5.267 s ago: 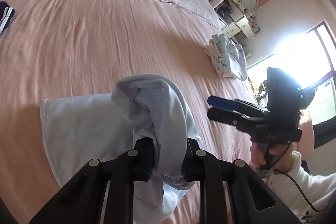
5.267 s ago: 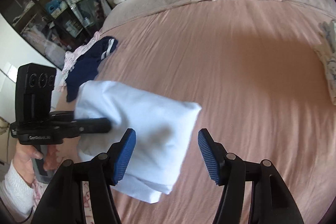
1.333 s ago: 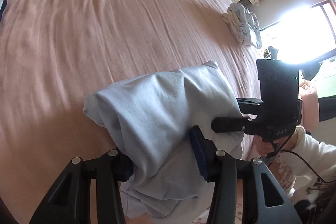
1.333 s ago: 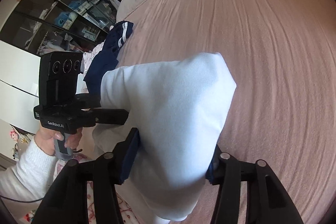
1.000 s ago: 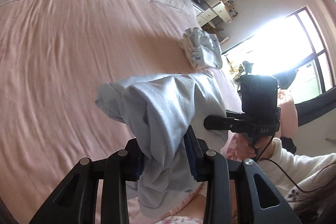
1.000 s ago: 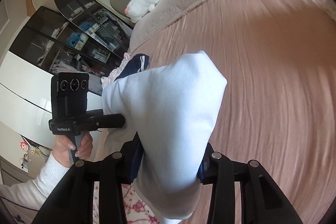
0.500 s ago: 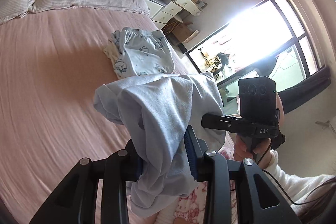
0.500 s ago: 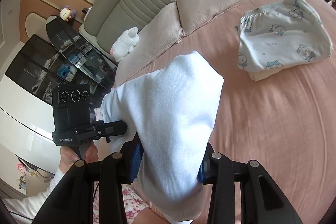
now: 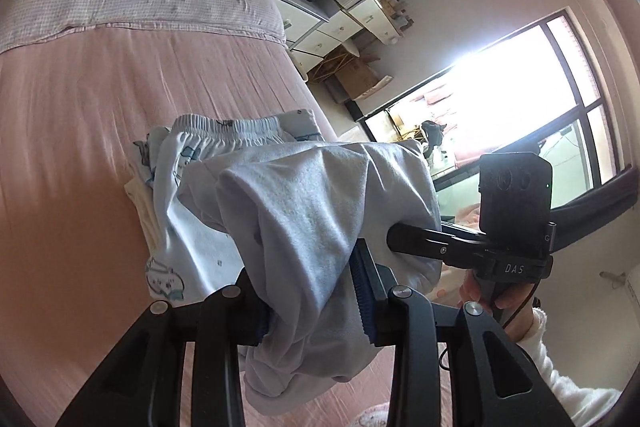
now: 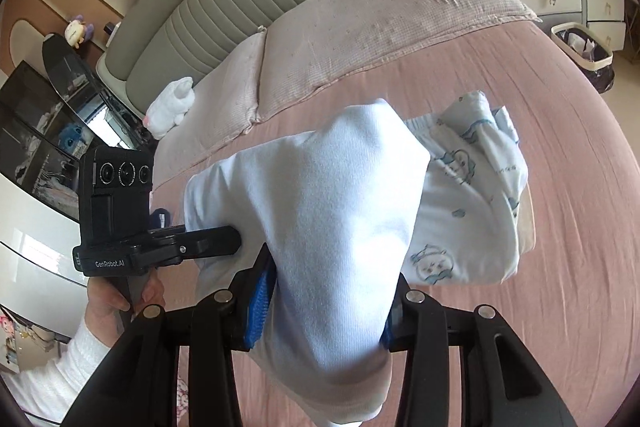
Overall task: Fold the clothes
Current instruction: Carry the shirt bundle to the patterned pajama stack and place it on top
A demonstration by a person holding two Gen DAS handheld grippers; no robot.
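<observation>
Carried across the pink bedspread [image 9: 80, 131] since the earlier frame, our folded pale-blue cotton garment [image 10: 332, 211] hangs clamped between left gripper [image 9: 308, 299] and right gripper [image 10: 324, 311], above the printed folded pyjamas [image 10: 472, 203], presumably for stacking.

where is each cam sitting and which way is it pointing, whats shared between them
Left wrist: sits on the left tongs, looking down along them across the pink bed toward a window; its own fingers clamp the pale blue garment, and the right tongs and the hand holding them show at right.
Right wrist: sits on the right tongs, looking toward the pillows and grey headboard; the left tongs and a white-sleeved hand show at left.
Shared: the held garment, the printed folded clothes beyond it, the bed.
</observation>
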